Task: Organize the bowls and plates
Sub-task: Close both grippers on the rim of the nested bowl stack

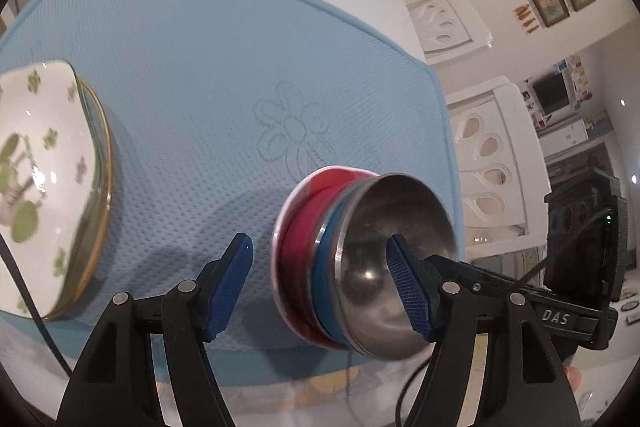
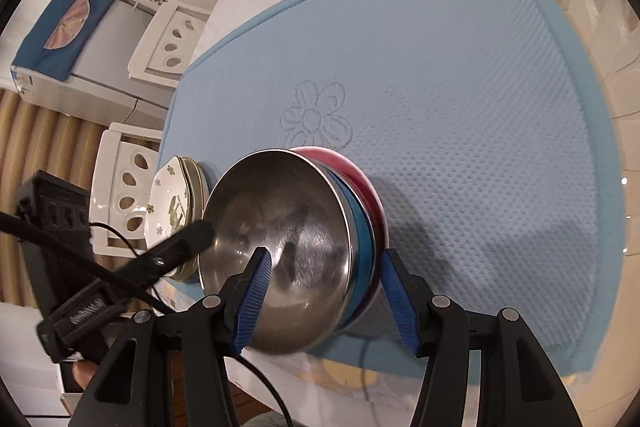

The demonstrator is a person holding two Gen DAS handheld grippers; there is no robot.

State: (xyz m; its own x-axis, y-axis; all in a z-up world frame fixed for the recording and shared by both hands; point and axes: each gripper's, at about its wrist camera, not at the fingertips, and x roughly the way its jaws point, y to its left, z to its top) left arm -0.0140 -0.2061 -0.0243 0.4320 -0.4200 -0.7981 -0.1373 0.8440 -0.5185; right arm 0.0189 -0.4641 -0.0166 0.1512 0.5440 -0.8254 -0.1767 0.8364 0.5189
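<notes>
The left gripper (image 1: 320, 287) is straddling the near rim of a stack of bowls on the blue mat (image 1: 208, 67), its jaws standing apart: one blue pad is sitting inside the steel bowl (image 1: 400, 267), the other hanging free outside the red bowl (image 1: 296, 239). Whether the inner pad is touching metal is hard to tell.

The right gripper (image 2: 324, 299) is likewise spread across the same stack, one pad inside the steel bowl (image 2: 288, 235), one just beyond the red bowl (image 2: 360, 183); no squeeze is showing. A blue bowl (image 2: 362, 239) is showing only as a band between them.

Left of the stack, the plates (image 1: 44, 187) are lying stacked, blurred and cut off by the frame edge.
</notes>
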